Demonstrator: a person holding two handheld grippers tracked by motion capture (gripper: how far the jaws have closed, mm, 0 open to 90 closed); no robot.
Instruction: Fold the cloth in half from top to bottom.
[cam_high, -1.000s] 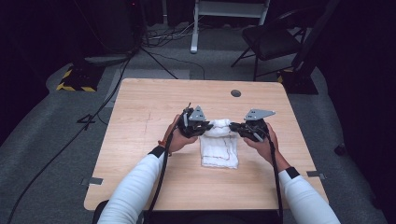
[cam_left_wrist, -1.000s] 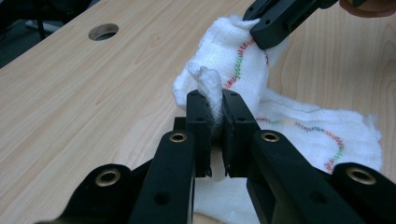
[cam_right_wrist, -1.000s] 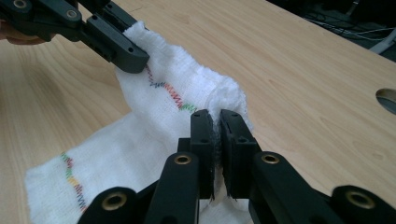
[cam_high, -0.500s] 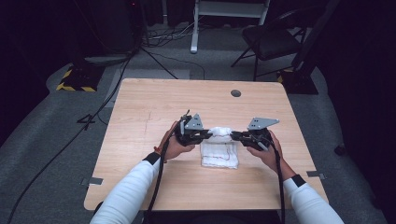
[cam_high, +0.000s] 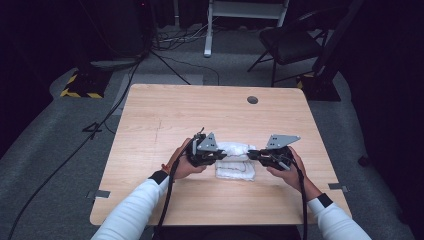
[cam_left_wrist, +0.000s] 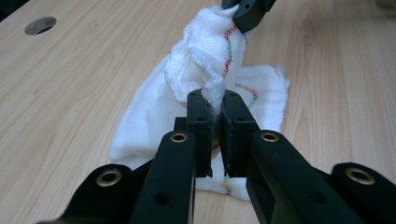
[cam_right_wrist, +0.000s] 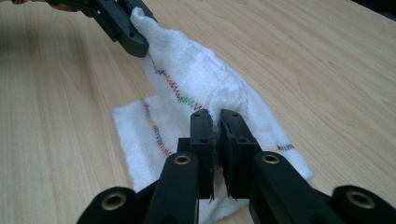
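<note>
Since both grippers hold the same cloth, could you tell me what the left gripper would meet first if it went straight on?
Probably the right gripper, shut on the far end of the white cloth that the left gripper pinches; depth is hard to judge.

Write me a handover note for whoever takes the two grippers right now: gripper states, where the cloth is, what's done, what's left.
Left gripper: shut on a pinch of the white cloth.
Right gripper: shut on the cloth's opposite end.
Cloth: near the middle of the wooden table, one layer lifted between the grippers, the rest flat beneath.
Done: both ends gripped.
Left: probably lay the lifted layer over to complete the fold, then release.
</note>
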